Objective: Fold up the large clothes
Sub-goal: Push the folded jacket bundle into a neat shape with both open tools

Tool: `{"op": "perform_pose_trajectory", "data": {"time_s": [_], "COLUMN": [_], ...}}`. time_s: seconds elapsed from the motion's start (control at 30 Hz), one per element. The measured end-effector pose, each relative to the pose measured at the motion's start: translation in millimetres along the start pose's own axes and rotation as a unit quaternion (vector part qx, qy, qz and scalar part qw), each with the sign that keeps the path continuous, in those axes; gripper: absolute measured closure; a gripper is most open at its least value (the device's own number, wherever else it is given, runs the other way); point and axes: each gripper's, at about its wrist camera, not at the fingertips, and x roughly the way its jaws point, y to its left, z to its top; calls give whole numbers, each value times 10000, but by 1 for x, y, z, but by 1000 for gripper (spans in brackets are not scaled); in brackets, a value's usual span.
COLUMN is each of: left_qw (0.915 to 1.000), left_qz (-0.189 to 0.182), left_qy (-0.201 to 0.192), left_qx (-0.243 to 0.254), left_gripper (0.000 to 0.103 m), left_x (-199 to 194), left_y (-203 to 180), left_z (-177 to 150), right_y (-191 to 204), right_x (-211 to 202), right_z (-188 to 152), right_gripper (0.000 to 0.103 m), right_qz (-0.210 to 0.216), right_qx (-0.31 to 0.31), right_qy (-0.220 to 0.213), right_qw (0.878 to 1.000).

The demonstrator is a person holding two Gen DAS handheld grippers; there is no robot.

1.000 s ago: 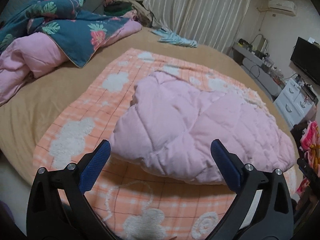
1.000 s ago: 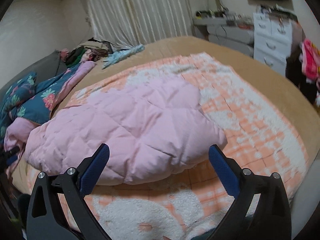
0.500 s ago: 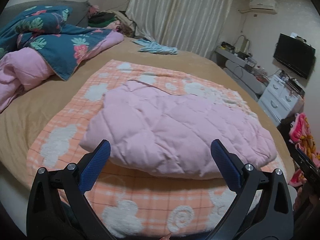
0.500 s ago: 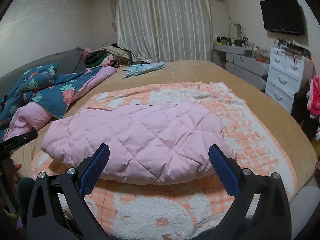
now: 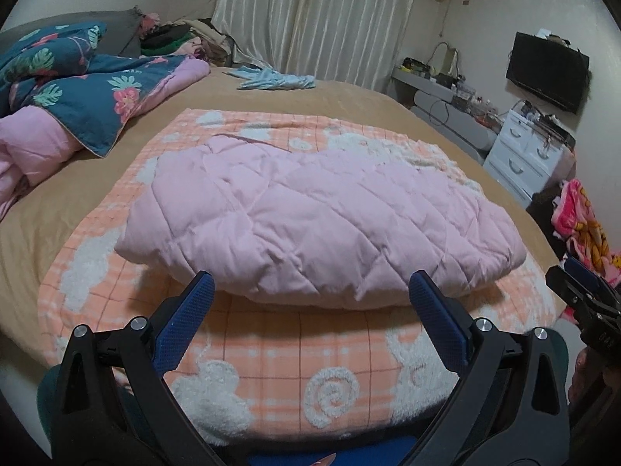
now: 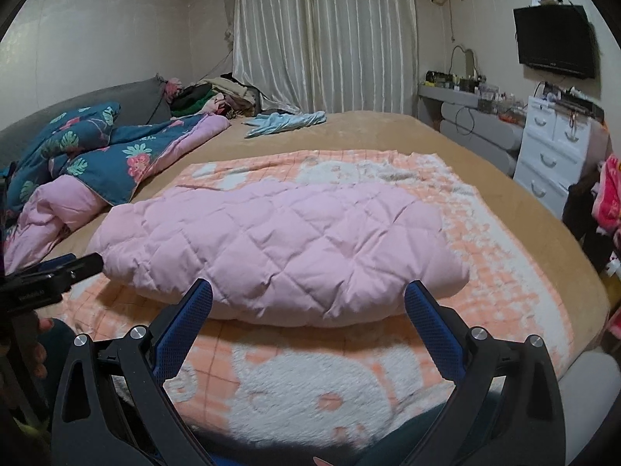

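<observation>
Bed (image 5: 349, 97): pink quilted coat (image 5: 318, 217) beyond gripper (image 5: 310, 291).

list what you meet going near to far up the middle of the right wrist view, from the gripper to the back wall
right gripper → orange blanket → pink quilted garment → orange blanket again → tan bedcover → light blue cloth → curtain
</observation>
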Motion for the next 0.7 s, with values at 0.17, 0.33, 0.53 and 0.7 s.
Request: {"op": "perform_pose_trajectory", "data": {"time_s": [0.17,0.33,0.53,0.7], "left_qw": [9999,9997,9997,9997], "left_qz": [-5,8,-15,26], "left_qy": [71,124,105,108], "left_qx": [135,227,234,233], "left_gripper": [9,9,9,9], "left_x": [-1,1,0,0], "left_y": [-5,-9,-12,-12], "left_z": [-10,-14,-13,-13], "right_y": [15,21,22,22], "right_x": [6,5,7,8], "right_z": [-10,-8,-6,-6], "right_gripper": [4,4,4,4], "right_qz": [141,232,205,227], "right_qx": [-123,-81,-121,-117], "right_qy": [204,148,196,239], "right_qw": [9996,9996,9995,9994]}}
